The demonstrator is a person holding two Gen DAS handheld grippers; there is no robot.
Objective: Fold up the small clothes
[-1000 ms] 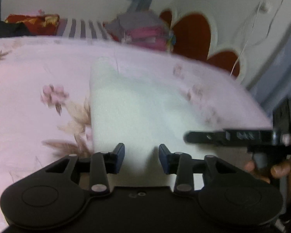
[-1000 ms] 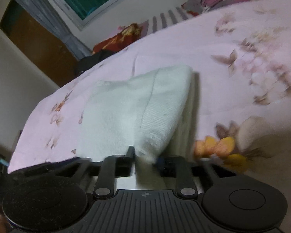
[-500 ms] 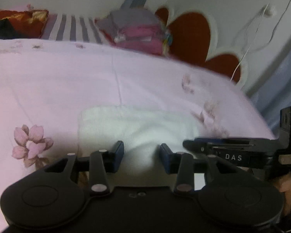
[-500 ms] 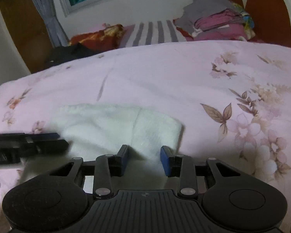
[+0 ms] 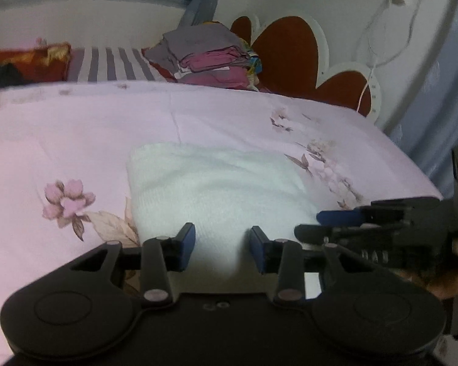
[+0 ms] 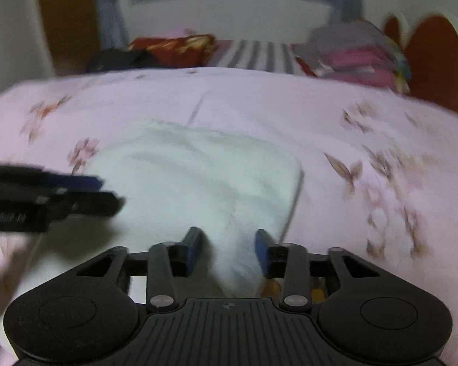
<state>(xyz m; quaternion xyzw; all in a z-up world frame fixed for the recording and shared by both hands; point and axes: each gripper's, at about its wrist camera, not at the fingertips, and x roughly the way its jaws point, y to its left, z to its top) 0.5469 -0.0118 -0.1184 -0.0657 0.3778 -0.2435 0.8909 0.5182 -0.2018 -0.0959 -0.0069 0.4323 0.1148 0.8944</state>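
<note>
- Lying flat on the pink flowered bedspread [image 5: 76, 140] is the white garment [image 5: 216, 189], folded over, with its near edge running under both tools.
- The left gripper [image 5: 223, 245] is hovering over that near edge; its blue pads are standing apart with white cloth showing between them, not pinched, and the jaws are closing.
- The right gripper [image 6: 230, 250] is sitting over the garment's near right corner; its pads are apart too, a hump of cloth is rising between them without being pressed, and the jaws are opening.
- In the left wrist view the right gripper is reaching in from the right, its fingers lying close over the garment's right border, with part of a hand [image 5: 442, 283] showing behind it.
- The garment's left and far edges are lying clear, with bare bedspread spreading wide to the left, right and beyond.
- At the far side a stack of folded clothes [image 5: 210, 58], a striped pillow [image 5: 113, 67] and a red cushion [image 5: 30, 61] are resting well apart from the garment, beside the heart-shaped headboard [image 5: 287, 52].
- The right wrist view is blurring.
</note>
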